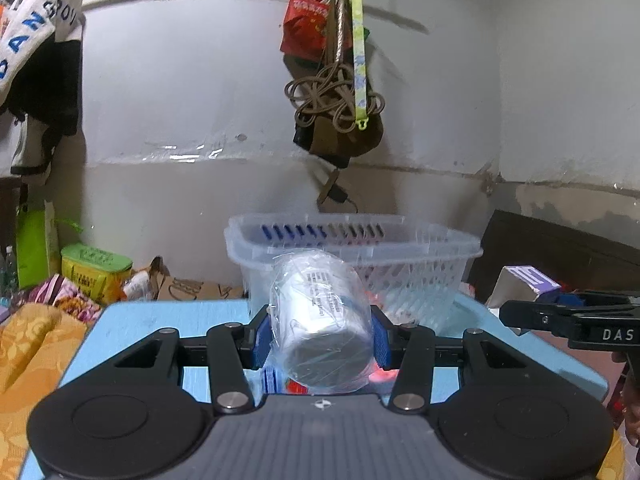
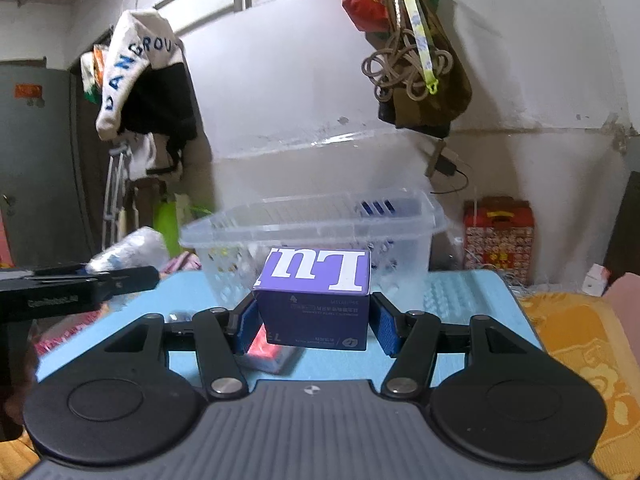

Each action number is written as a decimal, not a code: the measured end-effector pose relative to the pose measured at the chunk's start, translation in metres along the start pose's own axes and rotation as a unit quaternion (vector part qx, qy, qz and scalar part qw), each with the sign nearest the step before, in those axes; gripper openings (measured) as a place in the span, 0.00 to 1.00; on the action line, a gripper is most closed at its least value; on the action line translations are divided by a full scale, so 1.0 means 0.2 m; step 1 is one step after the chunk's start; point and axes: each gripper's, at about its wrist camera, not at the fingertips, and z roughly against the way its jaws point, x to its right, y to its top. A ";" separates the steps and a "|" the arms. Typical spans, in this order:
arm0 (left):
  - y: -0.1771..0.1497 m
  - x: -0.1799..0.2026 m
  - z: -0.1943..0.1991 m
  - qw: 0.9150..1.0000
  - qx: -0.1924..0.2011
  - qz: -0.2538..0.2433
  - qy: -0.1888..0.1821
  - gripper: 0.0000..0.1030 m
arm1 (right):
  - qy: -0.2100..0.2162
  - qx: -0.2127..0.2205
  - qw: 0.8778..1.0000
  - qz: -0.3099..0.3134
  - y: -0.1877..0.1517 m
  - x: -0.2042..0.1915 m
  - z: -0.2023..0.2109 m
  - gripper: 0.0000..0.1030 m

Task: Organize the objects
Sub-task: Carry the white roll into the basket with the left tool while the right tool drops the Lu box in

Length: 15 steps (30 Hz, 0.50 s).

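My left gripper is shut on a white roll wrapped in clear plastic, held above the light blue table. My right gripper is shut on a purple box with white letters, also lifted off the table. A clear plastic basket stands just beyond both grippers; in the right wrist view the basket is behind the box. The right gripper with its box shows at the right edge of the left wrist view. The left gripper with its roll shows at the left of the right wrist view.
A small red and white pack lies on the table under the right gripper. A yellow-green tin and a cardboard piece sit left of the table. Orange bedding borders it. Bags and a rope hang on the wall.
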 end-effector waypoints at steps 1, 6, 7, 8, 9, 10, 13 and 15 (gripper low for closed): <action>0.03 0.00 -0.01 1.000 0.000 0.001 -0.003 0.50 | 0.001 0.001 1.000 0.001 0.02 0.00 0.00 0.59; 0.17 0.00 -0.08 1.000 -0.004 0.003 -0.011 0.50 | -0.001 0.001 1.000 0.017 0.18 0.00 -0.07 0.59; 0.20 -0.01 -0.11 1.000 -0.007 0.005 -0.014 0.50 | 0.001 0.000 1.000 0.021 0.21 0.00 -0.09 0.59; 0.23 -0.01 -0.13 1.000 -0.009 0.008 -0.016 0.50 | 0.001 -0.002 1.000 0.026 0.25 0.00 -0.12 0.59; 0.26 -0.01 -0.15 1.000 -0.011 0.011 -0.018 0.50 | 0.000 -0.004 1.000 0.031 0.27 -0.01 -0.14 0.59; 0.29 -0.01 -0.18 1.000 -0.014 0.011 -0.020 0.50 | -0.003 -0.007 0.999 0.035 0.30 -0.01 -0.17 0.59; 0.38 -0.02 -0.28 0.999 -0.029 0.016 -0.024 0.50 | -0.003 -0.026 0.999 0.038 0.38 0.01 -0.29 0.59; 0.43 -0.01 -0.34 0.999 -0.035 0.013 -0.019 0.50 | -0.014 -0.035 0.998 0.045 0.42 0.02 -0.35 0.59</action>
